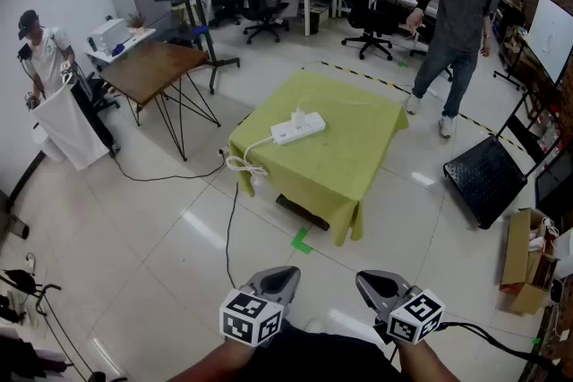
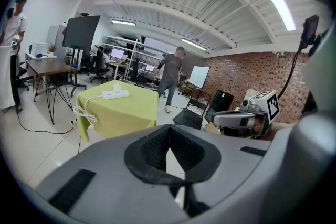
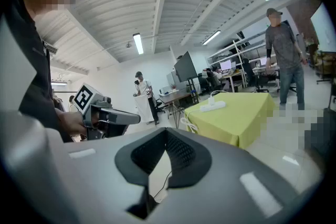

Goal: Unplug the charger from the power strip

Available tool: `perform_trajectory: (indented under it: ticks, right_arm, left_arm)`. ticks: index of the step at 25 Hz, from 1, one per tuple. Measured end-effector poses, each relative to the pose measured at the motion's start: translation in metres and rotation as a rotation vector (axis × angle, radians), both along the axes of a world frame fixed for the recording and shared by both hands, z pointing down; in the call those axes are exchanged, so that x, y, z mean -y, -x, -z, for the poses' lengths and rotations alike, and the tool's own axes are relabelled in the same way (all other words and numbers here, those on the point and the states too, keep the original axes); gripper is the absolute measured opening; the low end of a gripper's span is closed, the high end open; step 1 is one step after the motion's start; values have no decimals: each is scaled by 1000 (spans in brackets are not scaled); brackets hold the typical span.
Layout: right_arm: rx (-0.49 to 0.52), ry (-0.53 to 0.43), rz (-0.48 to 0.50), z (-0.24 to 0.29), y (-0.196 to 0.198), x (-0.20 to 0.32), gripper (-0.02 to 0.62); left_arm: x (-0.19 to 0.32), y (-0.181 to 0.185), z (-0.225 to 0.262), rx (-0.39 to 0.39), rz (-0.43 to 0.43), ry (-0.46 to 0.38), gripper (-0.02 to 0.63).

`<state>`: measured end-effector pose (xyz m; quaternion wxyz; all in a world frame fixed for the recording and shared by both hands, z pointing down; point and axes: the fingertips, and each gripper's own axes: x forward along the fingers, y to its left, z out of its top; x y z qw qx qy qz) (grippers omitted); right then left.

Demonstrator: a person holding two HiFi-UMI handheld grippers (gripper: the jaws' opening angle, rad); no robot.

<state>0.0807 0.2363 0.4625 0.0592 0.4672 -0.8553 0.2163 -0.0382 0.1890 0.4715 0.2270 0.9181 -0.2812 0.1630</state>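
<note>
The charger [image 1: 298, 114] stands upright in the strip [image 1: 301, 130], a small white block plugged into its top face. The strip lies near the middle of the green surface [image 1: 349, 165]. Its long axis runs slantwise in the head view, from near-left to far-right, and its cord [image 1: 243, 162] leaves the near-left end and hangs in loops over the surface's near-left corner.

Both tongs are well apart from it, held low and close to the person, with open floor [image 1: 179, 219] between them and the surface. The left tongs [image 2: 169, 136] are pressed together with nothing between them. The right tongs [image 3: 166, 139] are closed the same way and also empty.

The strip lies straight ahead and between the two. It shows to the left of the jaws in the left gripper view and to the right of them in the right gripper view. In the head view it sits a little nearer the left tongs' line, so that side looks slightly better placed. The difference is small, though, and either could reach.

The unplugging has not begun. I judge that the next move is a walk-up to the near edge. After that one pair must spread to take the charger, which should come off by pulling straight up, square to the strip's top face, while the other pair pins the strip down.
</note>
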Motion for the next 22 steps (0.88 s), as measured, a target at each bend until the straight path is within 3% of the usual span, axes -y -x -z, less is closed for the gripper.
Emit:
perform_trajectory:
  ticks: [12,22]
  right_arm:
    - [10,34,-10,-12,-20,12,3]
    - [17,66,23,-25,-12,89,3]
  left_arm:
    - [9,-20,-6,26,-23,23,7]
    - [79,-3,-25,47,27,79,6]
